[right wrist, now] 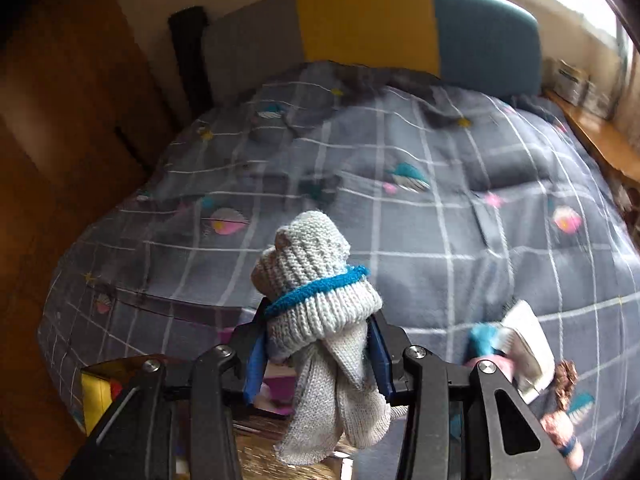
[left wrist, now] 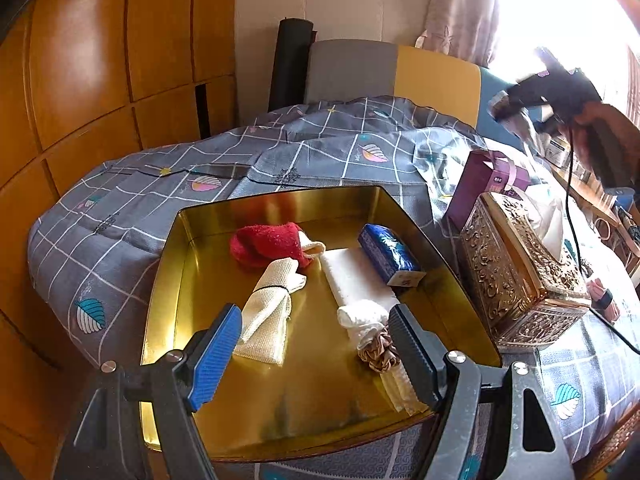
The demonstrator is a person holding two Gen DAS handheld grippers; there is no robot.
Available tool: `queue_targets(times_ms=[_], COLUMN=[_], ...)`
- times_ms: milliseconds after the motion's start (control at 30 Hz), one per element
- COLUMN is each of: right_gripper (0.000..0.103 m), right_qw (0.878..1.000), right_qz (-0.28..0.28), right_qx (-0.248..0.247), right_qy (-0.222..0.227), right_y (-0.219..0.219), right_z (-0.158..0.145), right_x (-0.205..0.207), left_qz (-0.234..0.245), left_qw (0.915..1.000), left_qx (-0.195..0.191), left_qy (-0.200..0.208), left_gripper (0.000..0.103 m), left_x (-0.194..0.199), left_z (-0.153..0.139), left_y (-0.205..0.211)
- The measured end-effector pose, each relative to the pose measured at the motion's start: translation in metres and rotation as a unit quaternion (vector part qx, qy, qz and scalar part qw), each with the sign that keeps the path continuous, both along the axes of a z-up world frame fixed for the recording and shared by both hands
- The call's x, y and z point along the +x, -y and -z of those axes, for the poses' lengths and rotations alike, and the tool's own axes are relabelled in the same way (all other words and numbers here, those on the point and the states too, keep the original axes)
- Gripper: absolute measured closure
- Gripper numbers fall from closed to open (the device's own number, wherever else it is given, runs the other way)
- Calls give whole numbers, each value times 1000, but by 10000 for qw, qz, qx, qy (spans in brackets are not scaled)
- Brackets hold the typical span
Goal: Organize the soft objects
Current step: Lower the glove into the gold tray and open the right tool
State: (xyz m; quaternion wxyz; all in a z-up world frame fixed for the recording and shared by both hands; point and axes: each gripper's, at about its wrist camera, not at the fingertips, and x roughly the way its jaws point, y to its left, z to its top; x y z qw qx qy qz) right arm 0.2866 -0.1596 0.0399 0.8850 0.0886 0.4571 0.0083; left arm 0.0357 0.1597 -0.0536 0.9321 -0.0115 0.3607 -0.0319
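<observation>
A gold metal tray (left wrist: 188, 280) lies on the bed. In it are a red cloth (left wrist: 268, 242), a cream waffle cloth (left wrist: 268, 316) tied with a black band, a white rolled towel (left wrist: 356, 280), a blue tissue pack (left wrist: 388, 254) and a brown scrunchie (left wrist: 378, 354). My left gripper (left wrist: 316, 354) hangs open and empty above the tray's near part. My right gripper (right wrist: 318, 354) is shut on a grey knit glove (right wrist: 316, 280) with a blue cuff band, held up above the bed. The right gripper also shows far right in the left wrist view (left wrist: 520, 108), blurred.
A grey checked quilt (right wrist: 440, 208) covers the bed. An ornate gold tissue box (left wrist: 516, 276) stands right of the tray, with a purple box (left wrist: 480, 184) behind it. Wooden wardrobe doors (left wrist: 80, 80) are on the left. Small items (right wrist: 524, 344) lie on the quilt at right.
</observation>
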Motion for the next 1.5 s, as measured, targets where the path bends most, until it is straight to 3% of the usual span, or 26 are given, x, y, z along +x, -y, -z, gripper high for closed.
queue_targets(times_ms=[133,300,400,600,733,867,1167,1300,1433,1500], right_gripper=[59,59,59,58,58,56,56,56,56,44], right_qw=[9942,9679,9508,9163,9087,9122,9492,9616,9634,9635], right_qz=[-1024,-2453,-3052,-3885,-4000,-3880,-3062,-2716,-2634,-2620], right_qx=[-114,-425,-512,-673,-557,-282,241,-43,32,171], right_qy=[306,344,159,-704,-1056,-1287,-680,-399,-488,-522], right_y=[-63,-140,-172,-210,-218,-226,-239,-243,-240,-237], right_z=[-10,-4,10,49,67,85,110,114,119,119], right_x=[-2,-27,-48,-88,-107,-120,-127,-123,-117,-114], left_qz=[-54,-139,-186,-281,-302,-336,-378,-404,-410,-420], left_qw=[10000,9999,9998,9996,9995,9994,9991,9988,9987,9987], left_qx=[22,33,70,7,0,-60,-170,-215,-227,-223], left_qy=[35,52,36,24,3,-21,-104,-157,-189,-189], left_gripper=[26,26,26,26,26,26,26,26,26,26], left_x=[-2,-4,-4,-5,-6,-7,-6,-6,-4,-4], left_z=[-2,-3,-2,-1,1,2,6,9,10,10], left_y=[-3,-7,-9,-14,-15,-16,-20,-22,-22,-23])
